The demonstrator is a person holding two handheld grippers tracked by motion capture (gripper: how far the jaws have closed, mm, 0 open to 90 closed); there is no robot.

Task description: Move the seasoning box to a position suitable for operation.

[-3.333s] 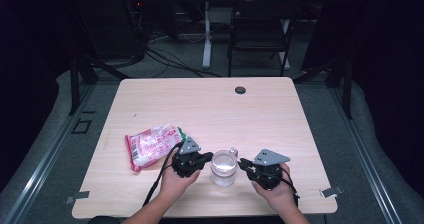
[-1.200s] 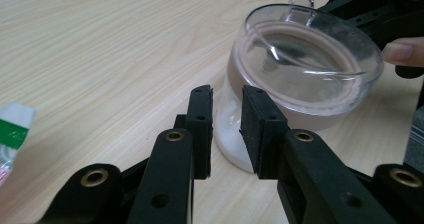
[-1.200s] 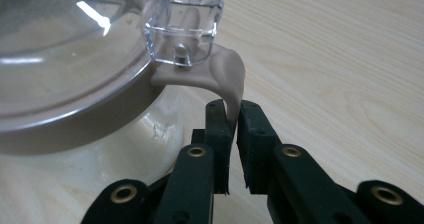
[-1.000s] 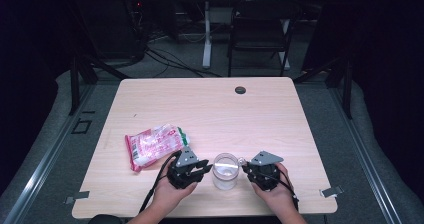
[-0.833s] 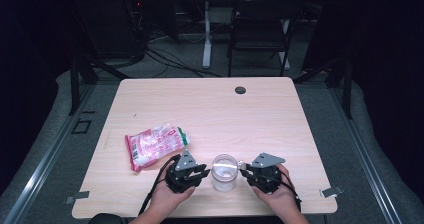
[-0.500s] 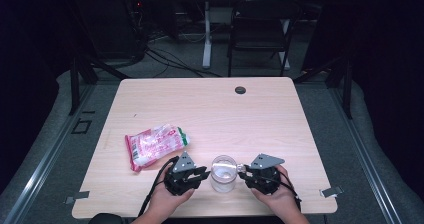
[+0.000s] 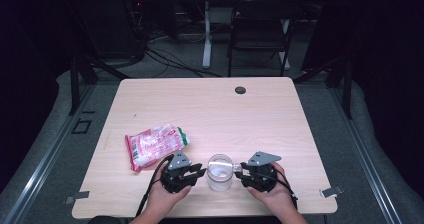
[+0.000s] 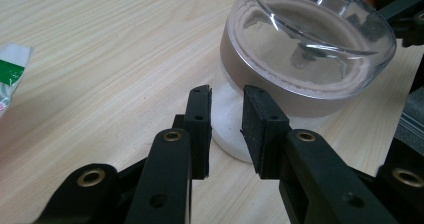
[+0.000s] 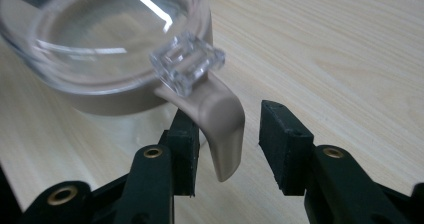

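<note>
A clear jar (image 7: 219, 171) with a clear lid (image 8: 300, 59) and a tan band stands near the table's front edge, between my two grippers. My left gripper (image 7: 200, 171) points at its lower wall. Its jaws (image 8: 227, 119) stand a little apart, and the white jar base shows past the tips, with nothing pinched. My right gripper (image 7: 239, 169) is on the jar's other side. Its jaws (image 9: 227, 134) have just been opening. The tan latch tab (image 9: 222, 124) hangs between them, close to one pad and apart from the other. A clear clasp (image 9: 187, 61) sits above the tab.
A pink and white snack bag (image 7: 155, 145) with a green end lies left of the left gripper. A small black disc (image 7: 240, 90) sits near the table's far edge. A chair and cables stand beyond the table.
Since the earliest frame both hands and the jar have shifted slightly toward the front edge. Over the last second the hands have stayed nearly still.
</note>
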